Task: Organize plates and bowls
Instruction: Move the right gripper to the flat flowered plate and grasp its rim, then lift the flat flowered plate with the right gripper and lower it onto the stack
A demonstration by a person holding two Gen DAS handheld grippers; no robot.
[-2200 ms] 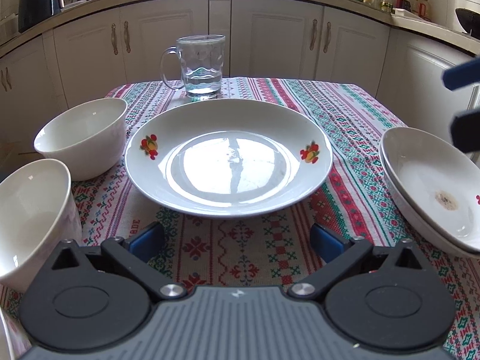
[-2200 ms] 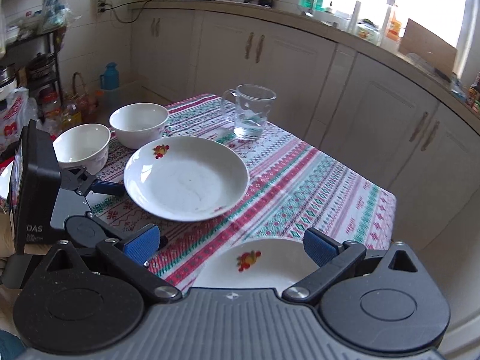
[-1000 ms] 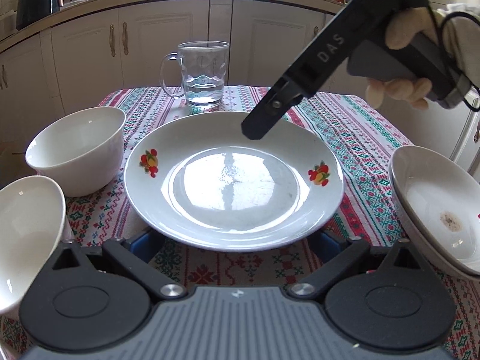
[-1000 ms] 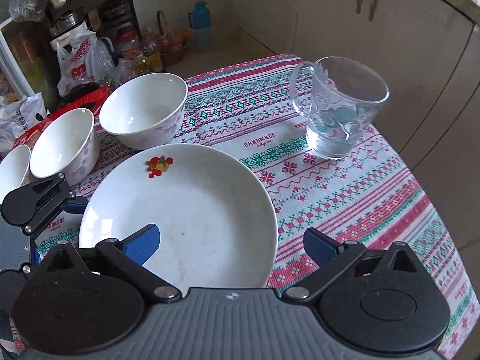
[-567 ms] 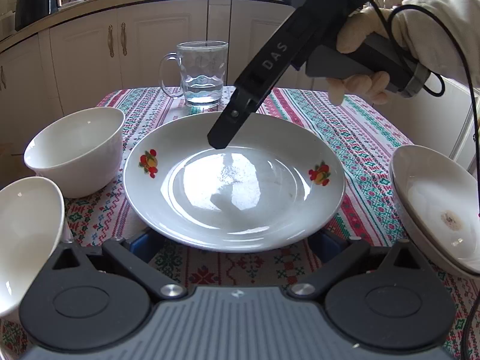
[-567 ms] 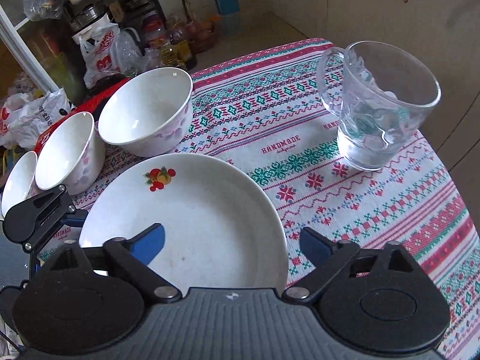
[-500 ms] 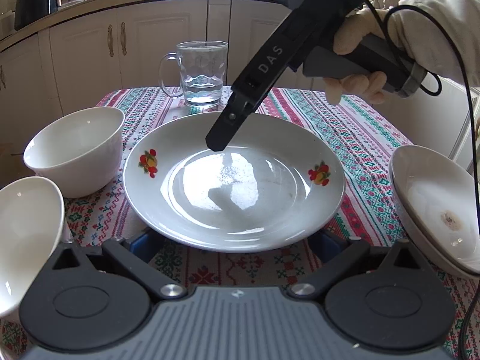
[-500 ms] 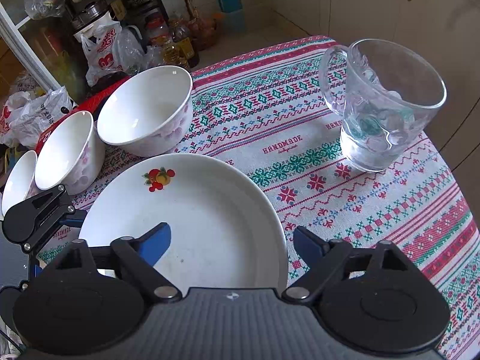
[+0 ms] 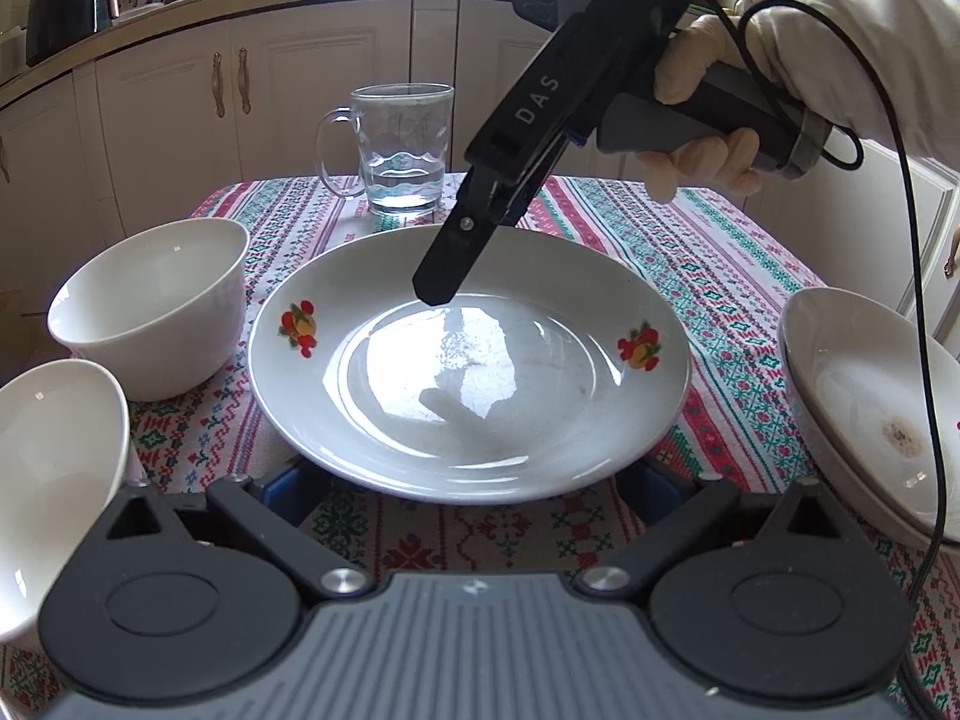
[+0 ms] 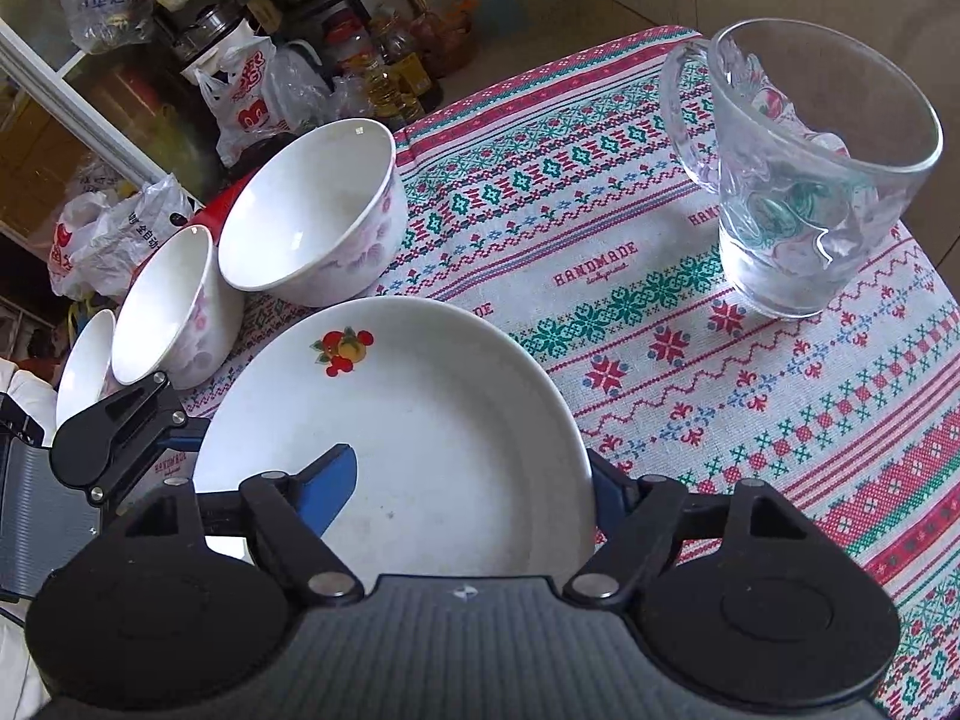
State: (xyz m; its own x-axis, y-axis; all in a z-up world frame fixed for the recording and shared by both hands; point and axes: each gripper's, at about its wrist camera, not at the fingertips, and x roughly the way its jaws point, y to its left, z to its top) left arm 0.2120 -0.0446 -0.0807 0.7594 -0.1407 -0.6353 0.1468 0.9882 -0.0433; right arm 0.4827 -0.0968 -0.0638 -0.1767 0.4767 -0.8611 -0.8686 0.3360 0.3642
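A white plate (image 9: 468, 372) with red fruit prints lies mid-table on the patterned cloth. My left gripper (image 9: 471, 483) is open, its blue pads partly tucked under the plate's near rim. My right gripper (image 9: 438, 288), held by a gloved hand (image 9: 702, 162), points steeply down over the plate's far side. In the right wrist view its jaws are closing astride the plate (image 10: 432, 420) rim: one pad is over the plate's inside, the other outside the rim. The right gripper (image 10: 474, 492) pads do not press on the rim.
Two white bowls (image 9: 150, 306) (image 9: 54, 468) stand left of the plate; a third bowl (image 10: 84, 366) shows in the right wrist view. Stacked plates (image 9: 870, 408) sit at the right table edge. A glass mug (image 9: 402, 150) with water stands behind. A cable (image 9: 924, 360) hangs over the stack.
The right gripper came in from the right, tipped down over the plate's far side and narrowed its jaws. The left gripper slid up to the plate's near rim, then stayed still.
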